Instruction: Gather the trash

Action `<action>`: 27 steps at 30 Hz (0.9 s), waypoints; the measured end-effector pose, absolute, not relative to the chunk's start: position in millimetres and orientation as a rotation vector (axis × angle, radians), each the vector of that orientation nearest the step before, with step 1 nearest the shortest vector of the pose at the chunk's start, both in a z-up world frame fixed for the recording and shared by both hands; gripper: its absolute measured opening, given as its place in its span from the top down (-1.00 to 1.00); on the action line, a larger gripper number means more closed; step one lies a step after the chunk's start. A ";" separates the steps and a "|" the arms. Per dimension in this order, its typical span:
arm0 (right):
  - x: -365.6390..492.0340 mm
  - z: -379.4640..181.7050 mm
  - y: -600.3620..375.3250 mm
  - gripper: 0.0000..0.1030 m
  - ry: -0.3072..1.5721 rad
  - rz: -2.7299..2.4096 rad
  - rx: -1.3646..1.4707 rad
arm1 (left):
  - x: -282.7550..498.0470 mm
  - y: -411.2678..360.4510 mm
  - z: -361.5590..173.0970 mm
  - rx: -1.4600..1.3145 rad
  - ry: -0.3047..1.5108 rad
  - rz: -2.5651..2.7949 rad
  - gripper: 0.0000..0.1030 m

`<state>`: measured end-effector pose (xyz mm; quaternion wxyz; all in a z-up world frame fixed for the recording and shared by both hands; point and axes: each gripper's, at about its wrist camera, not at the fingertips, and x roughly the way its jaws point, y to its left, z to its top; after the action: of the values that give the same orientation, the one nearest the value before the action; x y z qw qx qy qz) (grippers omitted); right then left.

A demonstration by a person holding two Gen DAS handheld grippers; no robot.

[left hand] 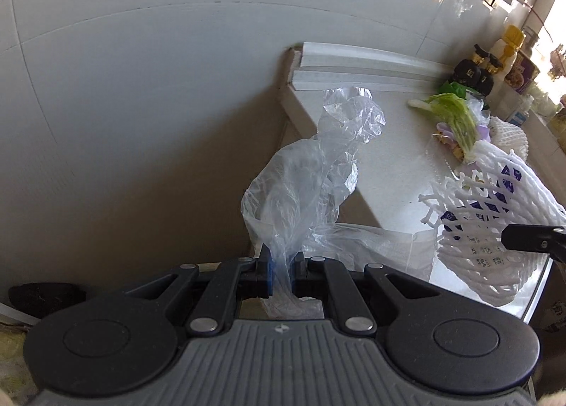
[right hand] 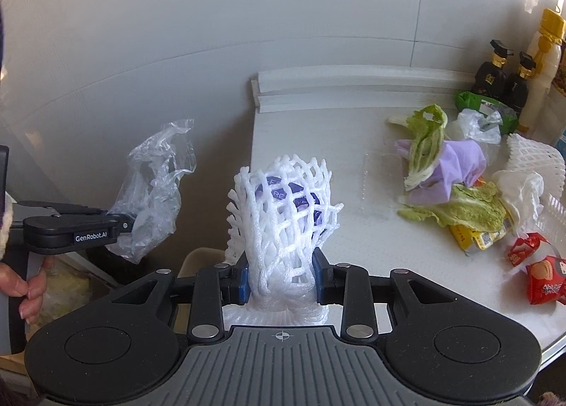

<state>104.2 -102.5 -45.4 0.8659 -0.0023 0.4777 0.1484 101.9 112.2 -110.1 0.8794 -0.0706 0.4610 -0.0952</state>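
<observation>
Left wrist view shows the left gripper [left hand: 281, 276] at lower centre, its fingers [left hand: 266, 276] clamped on a clear plastic bag [left hand: 304, 172] held off the table [left hand: 389, 144] edge. Right wrist view: the right gripper [right hand: 282, 280] pinches a white foam net [right hand: 286, 207] at centre. Cabbage leaves [right hand: 460, 209] and snack packets [right hand: 544, 280] lie at right.

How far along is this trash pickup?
Nothing shows as binned yet; no bin is in view. In hand: the left gripper is shut on a clear bag, and the right gripper is shut on a foam net, both lifted off the counter. Left on the counter: cabbage leaves, a purple glove, a red snack packet and more wrappers.
</observation>
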 end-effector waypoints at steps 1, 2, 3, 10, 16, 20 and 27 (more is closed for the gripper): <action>105.4 -45.8 -97.4 0.40 1.001 0.321 -0.007 | 100.8 115.9 -112.0 -0.150 0.965 -0.190 0.85; 106.1 -46.2 -93.4 0.40 1.002 0.330 -0.010 | 99.9 119.6 -114.2 -0.152 0.970 -0.181 0.85; 107.1 -46.7 -89.2 0.40 1.003 0.340 -0.014 | 98.4 123.8 -116.7 -0.155 0.976 -0.171 0.85; 113.7 -53.8 -61.3 0.40 1.022 0.395 -0.041 | 91.7 148.8 -134.3 -0.186 1.019 -0.112 0.85; 118.6 -66.9 -38.2 0.40 1.052 0.438 -0.069 | 86.1 162.6 -154.0 -0.201 1.071 -0.080 0.85; 123.2 -82.4 -21.2 0.40 1.081 0.470 -0.092 | 85.1 166.8 -170.0 -0.197 1.111 -0.064 0.85; 134.0 -123.8 12.0 0.40 1.143 0.502 -0.147 | 88.1 172.8 -210.2 -0.188 1.175 -0.045 0.85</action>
<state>134.0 12.0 -123.8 0.8090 -0.0689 0.5344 0.2350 88.1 172.8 -210.2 0.8278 -0.0886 0.5536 -0.0210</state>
